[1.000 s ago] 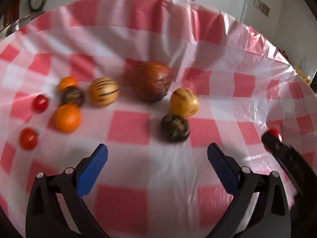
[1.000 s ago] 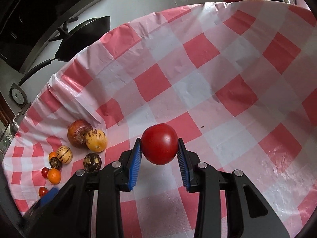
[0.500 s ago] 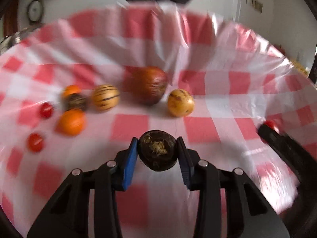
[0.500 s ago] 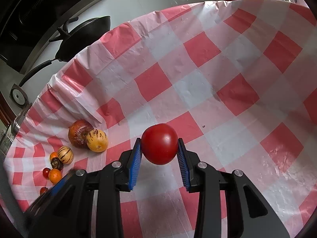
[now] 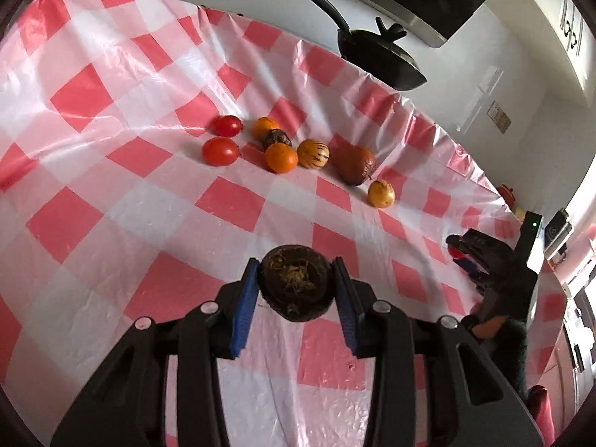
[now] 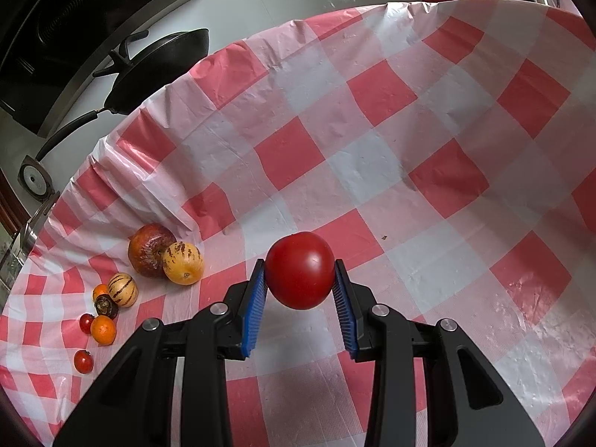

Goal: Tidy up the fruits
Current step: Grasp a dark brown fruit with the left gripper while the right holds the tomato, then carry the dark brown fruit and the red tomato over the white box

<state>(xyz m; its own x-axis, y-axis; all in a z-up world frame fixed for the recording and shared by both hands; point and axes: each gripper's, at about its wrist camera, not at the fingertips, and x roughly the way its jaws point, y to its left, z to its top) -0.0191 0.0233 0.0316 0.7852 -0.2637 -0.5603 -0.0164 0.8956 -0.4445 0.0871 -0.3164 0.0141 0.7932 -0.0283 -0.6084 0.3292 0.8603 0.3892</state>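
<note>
The left gripper (image 5: 296,290) has lifted and pulled back since half a second ago: the dark fruit (image 5: 297,283) is still pinched between its blue pads (image 5: 244,307), but the fruit row, then just ahead of the fingers, now lies well apart up the red-and-white checked cloth (image 5: 93,171). A second ago those jaws were wide, with the dark fruit sitting on the cloth between them. The view has swung too, and the black pan (image 5: 380,61) now shows beyond the cloth's far edge.

The right gripper (image 6: 300,290) has not changed: it keeps the big tomato (image 6: 300,270) clamped between its pads (image 6: 255,307), above the cloth (image 6: 428,119), in the same spot as before.

On looks, biggest first. The tomato is smooth, glossy and deep red, filling the gap between the fingers. The dark fruit is round, brown-black and rough, with a crusty, fibrous patch facing the camera. In the row, the brown-red fruit (image 5: 353,164) is largest, wrinkled and dull. The yellow speckled fruit (image 5: 380,193) lies just beside it, the striped melon (image 5: 313,153) on its other side. Then comes an orange (image 5: 281,158), a second dark fruit (image 5: 276,138) touching it, and a smaller orange (image 5: 265,126) behind that. Two small tomatoes (image 5: 220,151) close the row at its left end.
</note>
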